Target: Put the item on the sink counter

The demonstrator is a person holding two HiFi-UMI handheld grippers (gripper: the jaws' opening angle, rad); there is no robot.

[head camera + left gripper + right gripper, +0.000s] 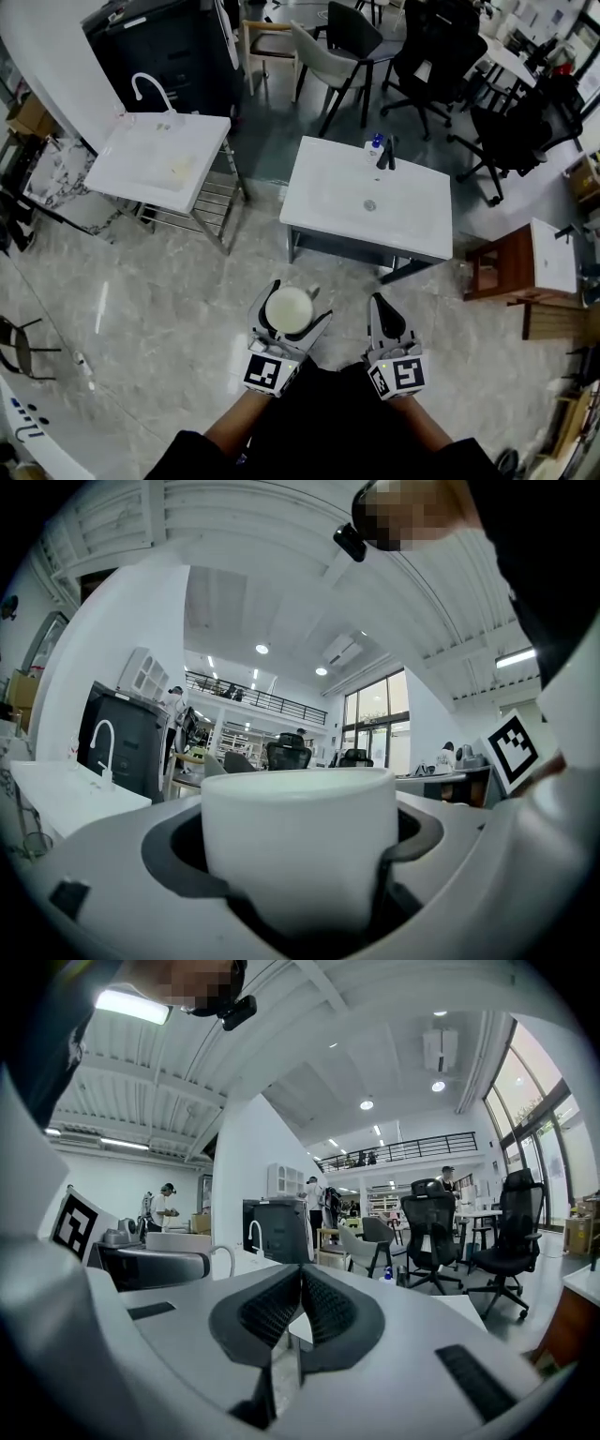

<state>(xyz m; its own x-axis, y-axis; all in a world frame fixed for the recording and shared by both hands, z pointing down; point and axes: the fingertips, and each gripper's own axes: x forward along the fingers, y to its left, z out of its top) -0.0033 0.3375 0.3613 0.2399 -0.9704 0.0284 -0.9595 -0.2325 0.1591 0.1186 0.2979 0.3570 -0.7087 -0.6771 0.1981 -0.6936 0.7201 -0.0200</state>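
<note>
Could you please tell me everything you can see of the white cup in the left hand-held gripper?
The round white cup, glossy like ceramic, stands upright with its mouth open upward, and its pale inside looks empty. Its side wall is plain and straight. A small handle seems to stick out on its far right side. The left hand-held gripper is shut on it, with dark pads pressing its two sides. It is held above the grey floor.

Left gripper (291,309): pale grey plastic shell, dark grey jaw lining. Right gripper (380,305): same grey shell, black ribbed rubber pads (267,1312). Black-and-white square-marker cubes (262,372) at rear of both. Black garment (319,427) on person; forearms uncovered.
</note>
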